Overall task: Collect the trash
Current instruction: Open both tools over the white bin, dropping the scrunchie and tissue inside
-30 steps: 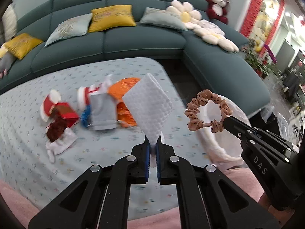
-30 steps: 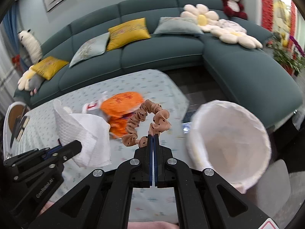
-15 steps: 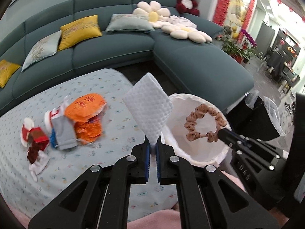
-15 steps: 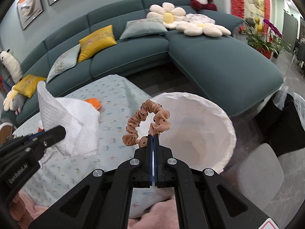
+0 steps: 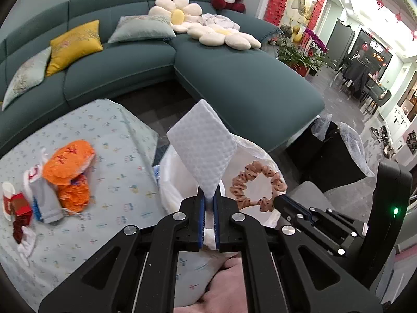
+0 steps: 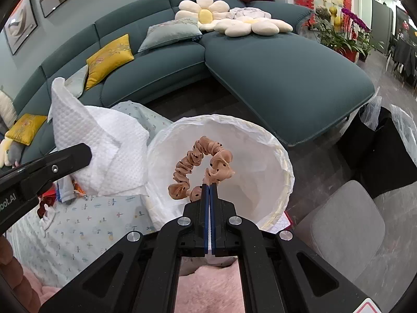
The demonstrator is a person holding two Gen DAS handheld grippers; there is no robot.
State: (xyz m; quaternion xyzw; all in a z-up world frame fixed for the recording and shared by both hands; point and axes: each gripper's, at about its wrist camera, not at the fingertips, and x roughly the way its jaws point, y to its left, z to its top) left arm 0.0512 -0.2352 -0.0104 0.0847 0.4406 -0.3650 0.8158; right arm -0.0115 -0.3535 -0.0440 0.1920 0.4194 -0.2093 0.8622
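Left claw: clamped tight on the bottom corner of a white quilted paper towel, which stands up from the blue pads like a flag!
Paper towel position: in the left wrist view it hangs in front of the near-left rim of the bin; in the right wrist view it sits left of the bin, over the edge of the counter.
Right claw: pinched shut on a tan, dark-dotted scrunchie, pads together with the fabric caught at the tips.
Scrunchie position: framed right against the open mouth of the bin, held up in the air, touching nothing but the claw. From the left wrist view it hangs just to the right of the towel.
Bin: round, lined with a white plastic bag, standing on the floor at the corner of the counter.
Counter: covered with a pale blue patterned cloth.
Trash on the counter: an orange wrapper, a grey pouch, a red box, bunched together well to the left of the bin.
Backdrop: a teal sectional sofa with yellow cushions and flower-shaped pillows.
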